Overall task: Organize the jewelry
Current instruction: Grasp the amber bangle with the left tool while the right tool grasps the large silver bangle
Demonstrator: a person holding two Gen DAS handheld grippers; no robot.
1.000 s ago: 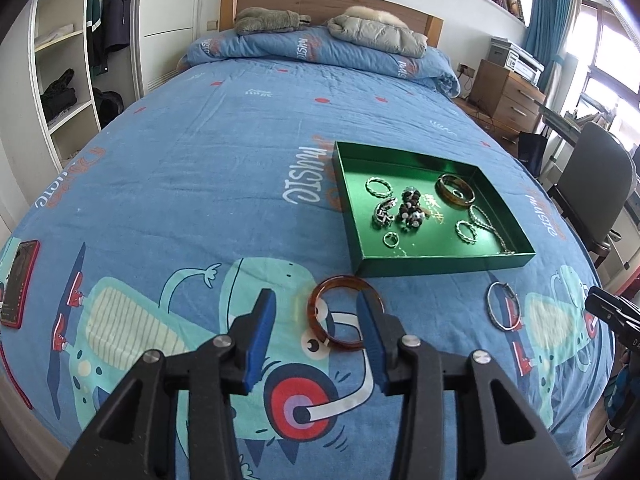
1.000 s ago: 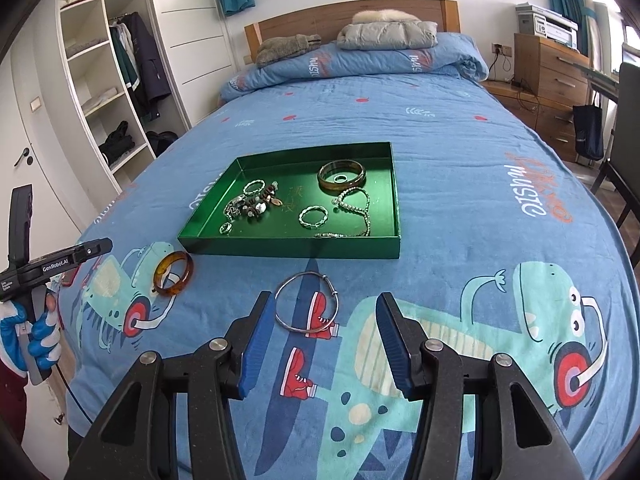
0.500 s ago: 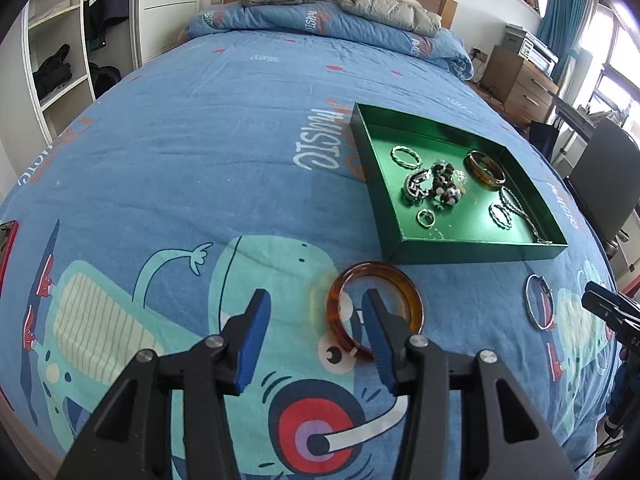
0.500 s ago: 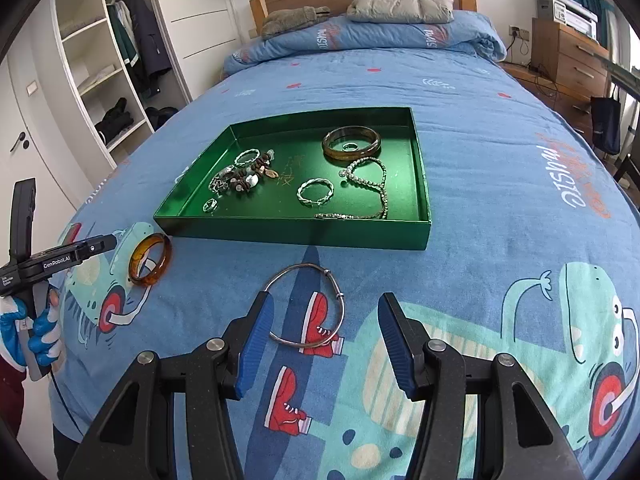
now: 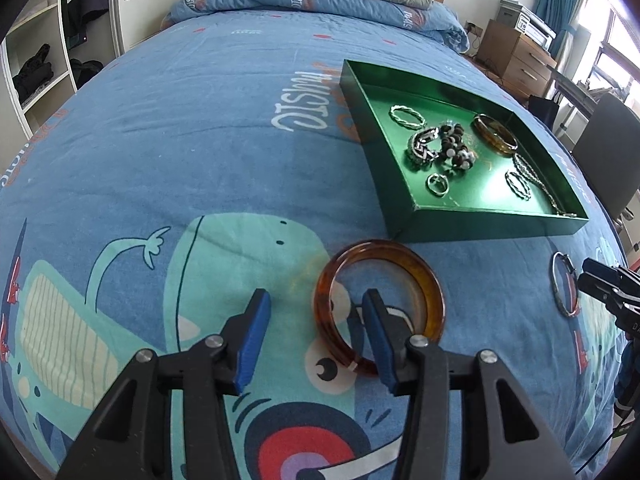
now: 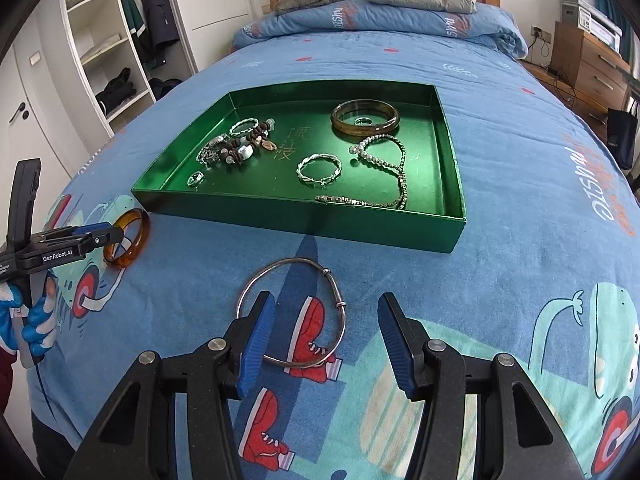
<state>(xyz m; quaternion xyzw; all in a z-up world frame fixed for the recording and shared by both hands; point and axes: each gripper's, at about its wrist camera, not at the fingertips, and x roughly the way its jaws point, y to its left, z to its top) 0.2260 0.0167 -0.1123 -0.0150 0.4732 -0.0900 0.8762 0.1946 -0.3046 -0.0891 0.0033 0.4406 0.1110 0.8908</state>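
Two bangles outside one green tray (image 6: 256, 214); both tongs spread apart.

Left tongs (image 5: 316, 336): right finger inside the one amber bangle (image 5: 424, 280), left finger outside it. Right tongs (image 6: 326, 336): left finger inside the one silver bangle (image 6: 256, 282). The tray lies ahead of both.

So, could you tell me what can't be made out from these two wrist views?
- Amber bangle, left wrist view: its near arc is hidden behind the left gripper's right finger.
- Silver bangle, right wrist view: the right gripper's left finger covers part of its rim.
- Gold lettering on the green tray: too small to read.
- Beaded pile: tangled, pieces uncountable.
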